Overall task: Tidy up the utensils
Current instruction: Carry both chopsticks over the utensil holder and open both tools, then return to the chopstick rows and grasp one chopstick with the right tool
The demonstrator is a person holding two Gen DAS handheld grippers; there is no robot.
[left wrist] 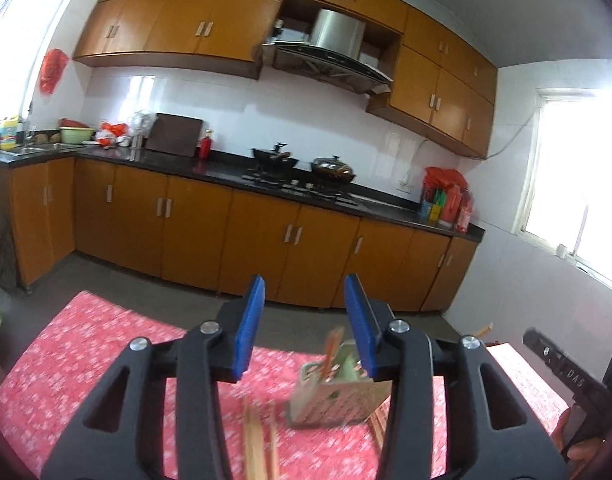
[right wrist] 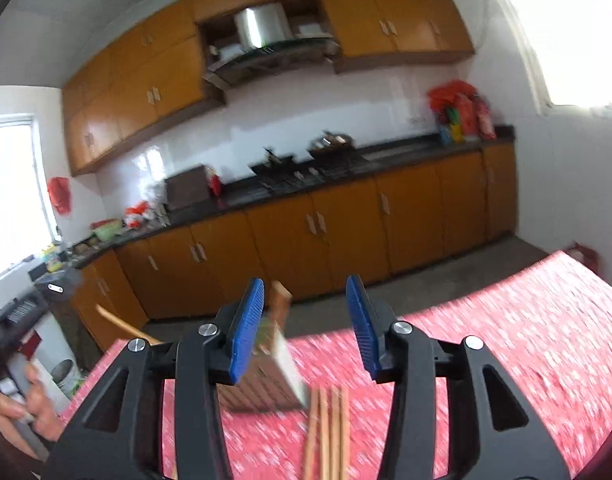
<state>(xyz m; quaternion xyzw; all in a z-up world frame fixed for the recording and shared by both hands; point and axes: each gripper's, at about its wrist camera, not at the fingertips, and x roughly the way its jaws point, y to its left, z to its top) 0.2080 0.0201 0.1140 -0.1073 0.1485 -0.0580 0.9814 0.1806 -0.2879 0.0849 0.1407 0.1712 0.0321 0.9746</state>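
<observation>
Left gripper jaws wide apart, empty, right gripper likewise

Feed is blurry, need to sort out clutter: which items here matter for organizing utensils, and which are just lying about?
Job:
utensil holder
chopsticks loose on the red tablecloth
left gripper, right gripper, jaws open

Lying about:
wok
lidded pan
cutting board
</observation>
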